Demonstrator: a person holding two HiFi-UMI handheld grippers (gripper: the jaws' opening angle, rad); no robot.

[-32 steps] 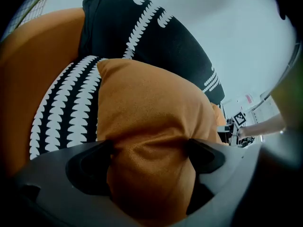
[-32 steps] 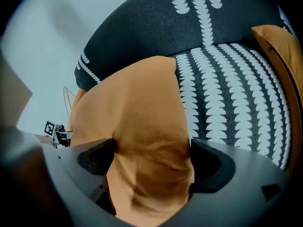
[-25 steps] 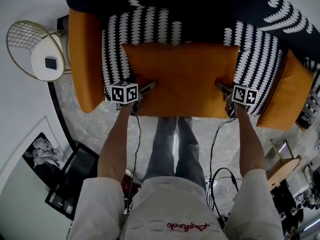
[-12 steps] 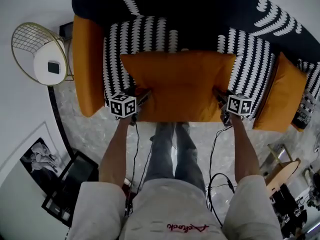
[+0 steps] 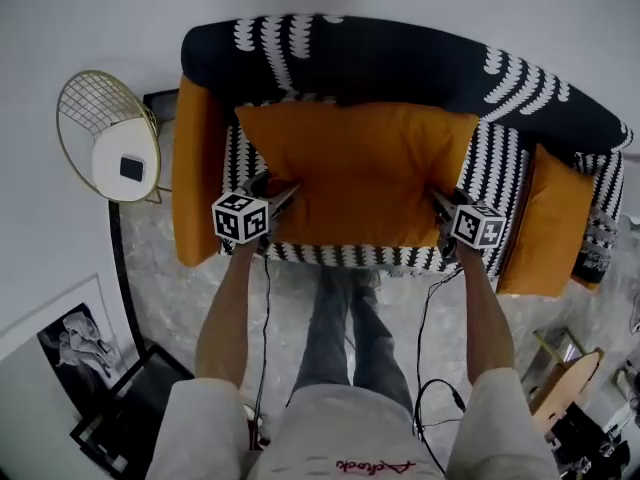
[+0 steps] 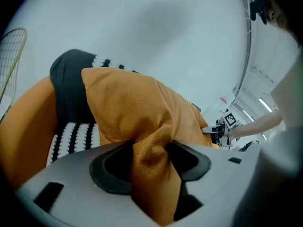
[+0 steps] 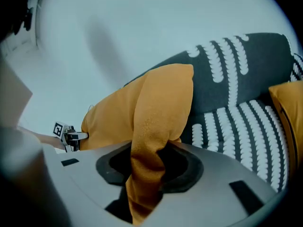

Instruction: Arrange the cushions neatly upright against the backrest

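We see soft, even, cool light in all three views, with no hard glare. In the head view the pale wall (image 5: 90,8) is bright, while the dark sofa back (image 5: 400,63) swallows detail. In both gripper views a faint grey shadow smudges that wall. Every view bows strongly at its edges, and the gripper views have black corners. The cushion (image 6: 137,108) fabric nearest the lens looks slightly soft.

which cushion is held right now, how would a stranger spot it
Find the black-and-white patterned sofa. Across its middle is a wide orange cushion, its near corners pinched by the left gripper and right gripper. The end cushions are orange too, but narrower and untouched.
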